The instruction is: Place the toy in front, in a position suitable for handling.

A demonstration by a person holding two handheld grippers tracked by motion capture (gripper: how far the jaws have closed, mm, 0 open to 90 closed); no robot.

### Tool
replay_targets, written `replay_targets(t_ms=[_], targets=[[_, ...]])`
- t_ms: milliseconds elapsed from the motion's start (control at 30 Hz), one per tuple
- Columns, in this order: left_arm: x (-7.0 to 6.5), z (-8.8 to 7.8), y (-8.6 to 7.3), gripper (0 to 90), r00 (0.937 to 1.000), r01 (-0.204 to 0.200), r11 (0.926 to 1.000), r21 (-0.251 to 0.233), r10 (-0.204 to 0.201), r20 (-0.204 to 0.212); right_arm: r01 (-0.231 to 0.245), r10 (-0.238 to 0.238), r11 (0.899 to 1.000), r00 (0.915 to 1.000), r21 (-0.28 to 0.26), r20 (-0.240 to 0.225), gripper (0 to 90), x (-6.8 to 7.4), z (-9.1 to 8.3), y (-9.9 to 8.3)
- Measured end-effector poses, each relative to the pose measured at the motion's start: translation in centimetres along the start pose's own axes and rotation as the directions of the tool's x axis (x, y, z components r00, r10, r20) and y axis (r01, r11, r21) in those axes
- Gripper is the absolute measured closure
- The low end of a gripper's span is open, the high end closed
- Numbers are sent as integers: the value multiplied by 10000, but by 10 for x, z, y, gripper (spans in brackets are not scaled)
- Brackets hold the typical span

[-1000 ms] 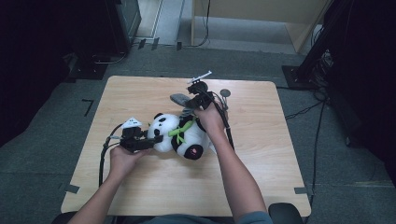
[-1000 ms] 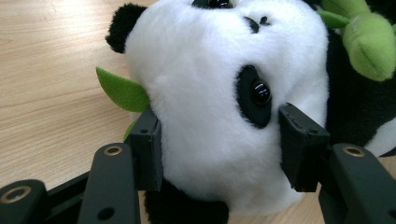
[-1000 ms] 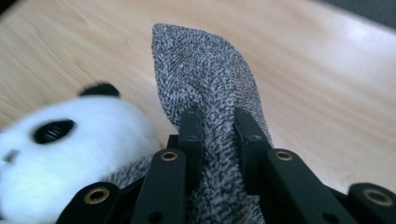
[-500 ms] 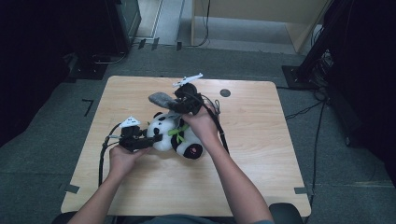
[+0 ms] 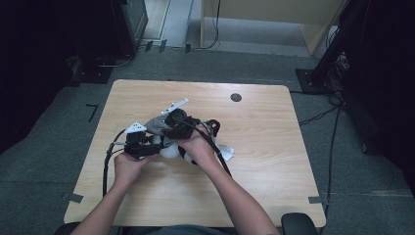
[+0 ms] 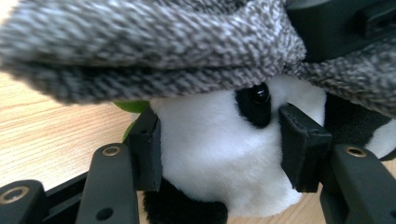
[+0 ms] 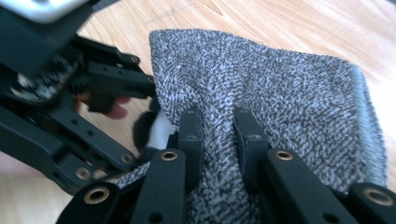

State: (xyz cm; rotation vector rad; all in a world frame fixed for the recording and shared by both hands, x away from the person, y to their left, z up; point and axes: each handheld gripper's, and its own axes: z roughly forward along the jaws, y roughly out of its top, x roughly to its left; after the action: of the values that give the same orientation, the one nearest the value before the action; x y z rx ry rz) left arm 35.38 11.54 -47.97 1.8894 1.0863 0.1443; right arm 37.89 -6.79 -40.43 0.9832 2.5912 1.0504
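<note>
While the grey knit cap [image 7: 280,107] hangs over the panda plush [image 6: 219,154], the work in hand looks like dressing the toy's head. Cap: speckled grey knit, soft, brim sagging just above the panda's eye in the left gripper view, not yet seated. Panda: white face, black eye patch, lying on the counter [image 5: 274,161] left of centre, a green bit tucked beside its neck.

Right claw [image 7: 218,135]: clamped together on a fold of the cap, knit bunched between the pads. It comes from the far side, over the toy.

Left claw [image 6: 219,144]: half apart, pads pressing the white head from either side, steadying it. In the high view the left claw [image 5: 139,146] sits on the near-left of the toy, the right claw [image 5: 176,125] just beyond, hands nearly touching.

Judgement on doing this step well:
- Keep the head pinned and level; plush gives, so a firm hold matters more than a hard squeeze.
- Draw the cap's open brim down across the crown, not sideways, or the knit will likely ride up and slip off.
- A pinch on one fold may keep the opening flat; catching the brim edge on an ear first should help it spread.
- Watch that the cap does not snag on the left claw's pads.

Beyond: round dark mark [image 5: 236,97] on the counter's far side, a white tag [image 5: 226,151] by the toy, grey floor around.
</note>
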Motion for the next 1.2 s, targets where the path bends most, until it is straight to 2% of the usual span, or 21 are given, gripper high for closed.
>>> replay_targets(t_ms=[100,200,300,367,400,467,700,767,867,967,1033,1100,1200], targets=[[-1,0,0,418,10000,-27,10000,-22,27,-35,239,-239,9997,9996,-63,130,774,-5,-1,-4],[0,1,1,419,10000,4,10000,15,-4,-27,0,0,9999,10000,-112,47,775,-12,-3,-5],[1,0,1,420,10000,42,10000,43,-42,16,10,-8,10000,9978,-36,666,774,-20,-7,-7],[1,0,1,420,10000,4,10000,50,-4,25,-648,641,9979,9953,72,722,776,-34,-10,-10],[1,1,1,421,10000,17,10000,27,-17,35,-819,803,9965,9940,194,747,778,-43,-11,-14],[1,1,1,421,10000,50,10000,1,-50,49,-924,900,9954,9924,255,834,778,-50,-13,-17],[1,1,1,422,10000,60,10000,-14,-60,58,-516,474,9984,9882,252,1454,778,-57,-16,-20],[1,1,1,421,10000,49,10000,-13,-49,75,-317,277,9993,9829,190,1819,777,-59,-19,-20],[2,1,1,421,9999,43,10000,11,-43,97,-603,572,9981,9794,102,1939,776,-69,-24,-20],[2,1,0,421,10000,17,10000,21,-17,86,-1096,1051,9939,9727,103,2068,776,-78,-33,-19],[2,1,0,421,10000,2,10000,10,-2,71,-1261,1209,9920,9672,92,2235,776,-84,-38,-18],[2,1,0,420,10000,-5,10000,-9,5,69,-1385,1352,9904,9663,-1,2190,776,-85,-43,-16],[2,1,-1,419,10000,-32,10000,-8,32,73,-1308,1335,9910,9700,-271,2031,776,-82,-50,-11]])
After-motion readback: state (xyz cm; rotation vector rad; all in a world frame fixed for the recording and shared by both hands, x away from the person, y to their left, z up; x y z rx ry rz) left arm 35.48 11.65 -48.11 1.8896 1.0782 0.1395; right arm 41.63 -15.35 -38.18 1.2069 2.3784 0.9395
